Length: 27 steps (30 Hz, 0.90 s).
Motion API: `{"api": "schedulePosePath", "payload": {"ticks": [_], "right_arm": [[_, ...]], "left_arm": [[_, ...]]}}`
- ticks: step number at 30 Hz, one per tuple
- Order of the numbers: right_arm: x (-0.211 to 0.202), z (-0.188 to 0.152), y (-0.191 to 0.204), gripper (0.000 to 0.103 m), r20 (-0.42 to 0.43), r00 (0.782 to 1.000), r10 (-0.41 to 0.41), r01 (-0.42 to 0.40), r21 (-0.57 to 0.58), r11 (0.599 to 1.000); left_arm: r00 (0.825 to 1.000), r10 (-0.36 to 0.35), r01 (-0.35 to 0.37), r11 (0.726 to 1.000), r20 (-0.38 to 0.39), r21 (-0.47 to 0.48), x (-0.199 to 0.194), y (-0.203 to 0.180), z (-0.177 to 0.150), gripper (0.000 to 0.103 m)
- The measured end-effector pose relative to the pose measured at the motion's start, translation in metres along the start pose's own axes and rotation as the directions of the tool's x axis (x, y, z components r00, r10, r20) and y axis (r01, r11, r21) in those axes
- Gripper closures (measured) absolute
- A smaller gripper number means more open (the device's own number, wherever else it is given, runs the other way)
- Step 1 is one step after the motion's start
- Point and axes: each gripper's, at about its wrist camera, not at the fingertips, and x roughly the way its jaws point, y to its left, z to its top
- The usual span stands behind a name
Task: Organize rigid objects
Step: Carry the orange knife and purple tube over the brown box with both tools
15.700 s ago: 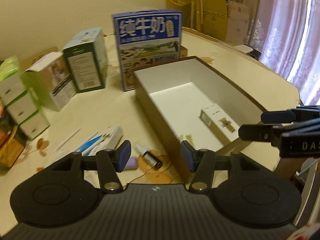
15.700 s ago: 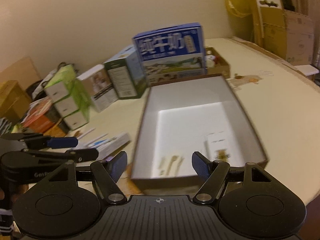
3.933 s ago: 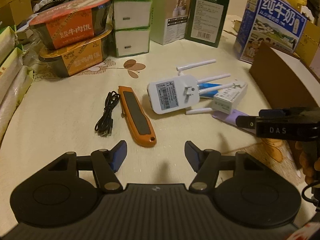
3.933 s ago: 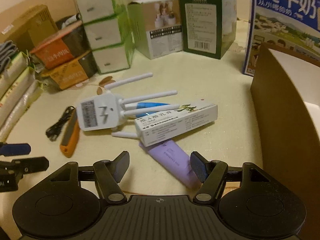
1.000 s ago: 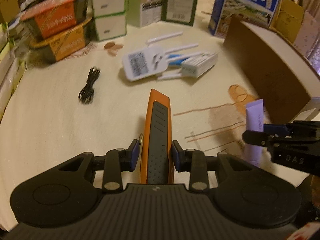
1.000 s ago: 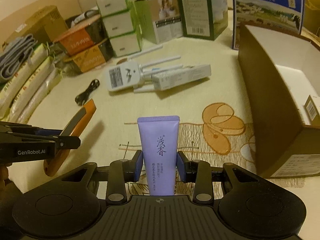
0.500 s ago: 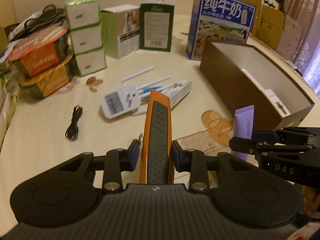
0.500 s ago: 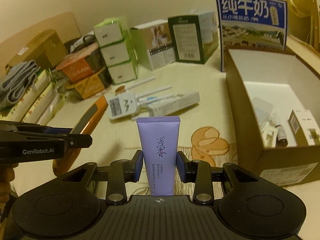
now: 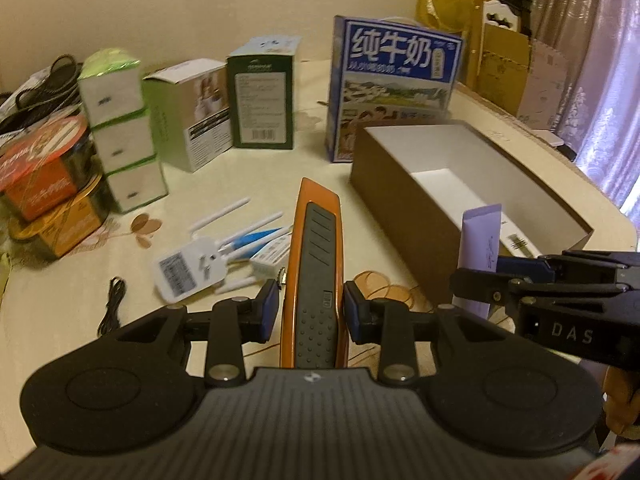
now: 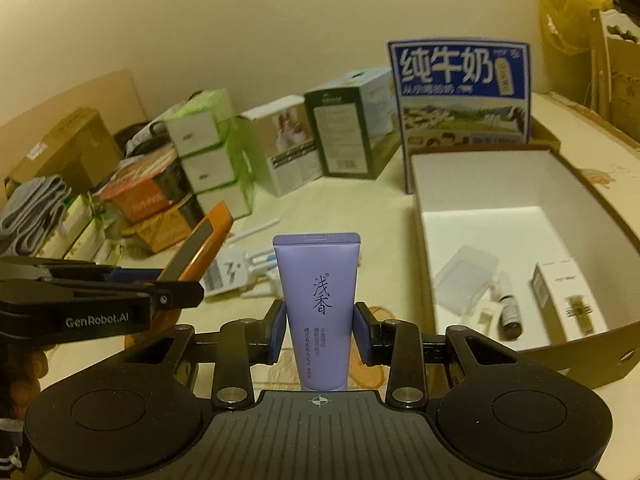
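Carrying two things toward the brown box [image 10: 592,344] at lower right: the left gripper [image 9: 310,312] has its jaws closed on an orange utility knife [image 9: 314,264], the right gripper [image 10: 320,336] on a purple tube [image 10: 318,300]. Next, I judge, each must clear the box wall and release inside. A second ago both sat lower over the counter [image 9: 72,280]; now the box interior shows.
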Motion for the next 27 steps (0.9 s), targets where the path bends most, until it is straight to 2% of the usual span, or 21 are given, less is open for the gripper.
{"api": "schedulePosePath", "payload": {"ticks": [15,27], "right_arm": [[-0.033,0.027,-0.045,0.07,0.08,0.993,-0.081,0.077,0.054,0.996],[-0.046,0.044,-0.097,0.07,0.096,0.982,-0.164,0.159,0.066,0.985]], "left_arm": [[0.994,-0.099,0.095,0.992,0.047,0.086,0.007,-0.059,0.036,0.074],[0.983,-0.181,0.174,0.975,0.042,0.136,0.034,-0.114,0.064,0.074]]}}
